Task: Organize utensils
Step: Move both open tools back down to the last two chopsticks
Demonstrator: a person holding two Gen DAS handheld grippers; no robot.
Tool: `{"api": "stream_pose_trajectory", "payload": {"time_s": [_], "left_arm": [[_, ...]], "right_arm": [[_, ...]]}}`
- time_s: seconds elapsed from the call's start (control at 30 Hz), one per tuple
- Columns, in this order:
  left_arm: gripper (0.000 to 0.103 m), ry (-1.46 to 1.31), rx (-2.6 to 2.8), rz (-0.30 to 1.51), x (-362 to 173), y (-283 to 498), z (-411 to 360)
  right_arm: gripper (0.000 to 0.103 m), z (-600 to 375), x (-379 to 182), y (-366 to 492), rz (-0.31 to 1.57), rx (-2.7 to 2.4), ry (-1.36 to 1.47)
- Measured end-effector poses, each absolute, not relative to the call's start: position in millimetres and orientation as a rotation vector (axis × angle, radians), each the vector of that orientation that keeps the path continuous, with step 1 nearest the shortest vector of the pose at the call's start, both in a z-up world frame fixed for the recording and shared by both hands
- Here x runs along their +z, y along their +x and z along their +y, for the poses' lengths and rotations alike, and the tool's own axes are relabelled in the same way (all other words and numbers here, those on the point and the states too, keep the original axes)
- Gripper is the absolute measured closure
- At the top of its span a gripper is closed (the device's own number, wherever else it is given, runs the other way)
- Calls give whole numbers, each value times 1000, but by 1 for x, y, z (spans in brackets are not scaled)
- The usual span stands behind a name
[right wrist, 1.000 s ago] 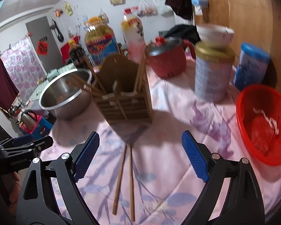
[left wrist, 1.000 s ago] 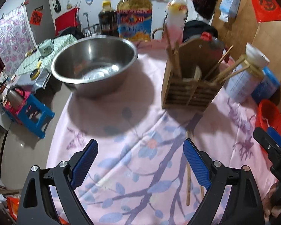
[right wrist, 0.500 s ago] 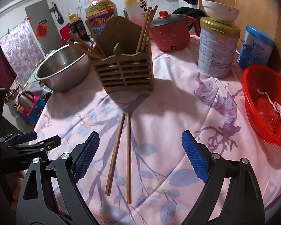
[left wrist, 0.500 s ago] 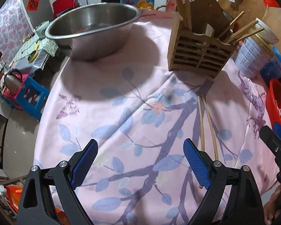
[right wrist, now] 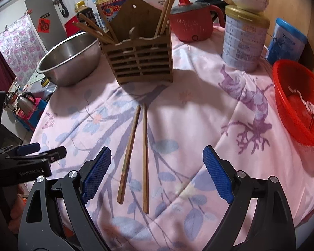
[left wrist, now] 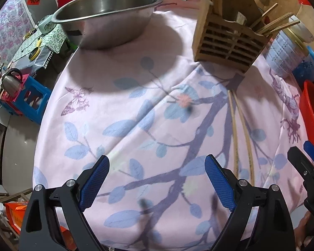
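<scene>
Pink floral cloth (right wrist: 198, 129) covers the round table that serves as my work surface, with a cluttered room behind it.

Two loose chopsticks (right wrist: 136, 152) lie flat on the cloth, side by side, close together at the far ends and spreading slightly toward me. Their far tips stop just short of the wooden utensil holder (right wrist: 140, 62), which stands upright at the middle of the table. Several chopsticks already stand in it, some leaning left and some near upright on the right side. I judge the task as partly done: the holder is stocked, and the loose pair is not yet picked up.

My right gripper (right wrist: 156, 175) hangs over the near ends of the pair with its jaws spread wide and nothing between the pads. My left gripper (left wrist: 157, 182) is also wide and empty, positioned over bare cloth to the left of the pair; the chopsticks (left wrist: 240, 138) pass just right of its right finger.

Outward from the holder: a steel bowl (right wrist: 69, 60) to the left, a red electric pot (right wrist: 190, 25) behind, a tall tin (right wrist: 243, 41) with a white bowl on top, a blue container (right wrist: 286, 41) and a red basket (right wrist: 299, 104) at the right edge.

Limits of view: the holder's inner compartments are screened by its slats, so I cannot count its contents. The basket holds something white that I cannot identify. The near table edge is hidden behind the gripper bodies.
</scene>
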State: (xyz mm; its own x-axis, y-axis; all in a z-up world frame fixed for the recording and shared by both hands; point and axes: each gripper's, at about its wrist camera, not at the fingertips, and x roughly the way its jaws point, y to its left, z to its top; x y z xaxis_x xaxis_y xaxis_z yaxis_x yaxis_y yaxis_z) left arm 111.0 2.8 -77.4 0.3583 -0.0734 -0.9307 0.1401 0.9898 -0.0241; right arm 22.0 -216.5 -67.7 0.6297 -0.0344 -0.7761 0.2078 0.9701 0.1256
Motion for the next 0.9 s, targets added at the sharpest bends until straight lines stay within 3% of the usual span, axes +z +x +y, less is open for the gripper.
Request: {"api": "stream_pose_trajectory", "payload": {"time_s": [0.47,0.9], "left_arm": [[12,184,-166,1230,-125,78,39],[12,110,-45,1152,-90,27,6]], "right_arm": [[16,-186,-101,-53,958,-198,257],[16,-234,-72,-78,838,-73,231]]}}
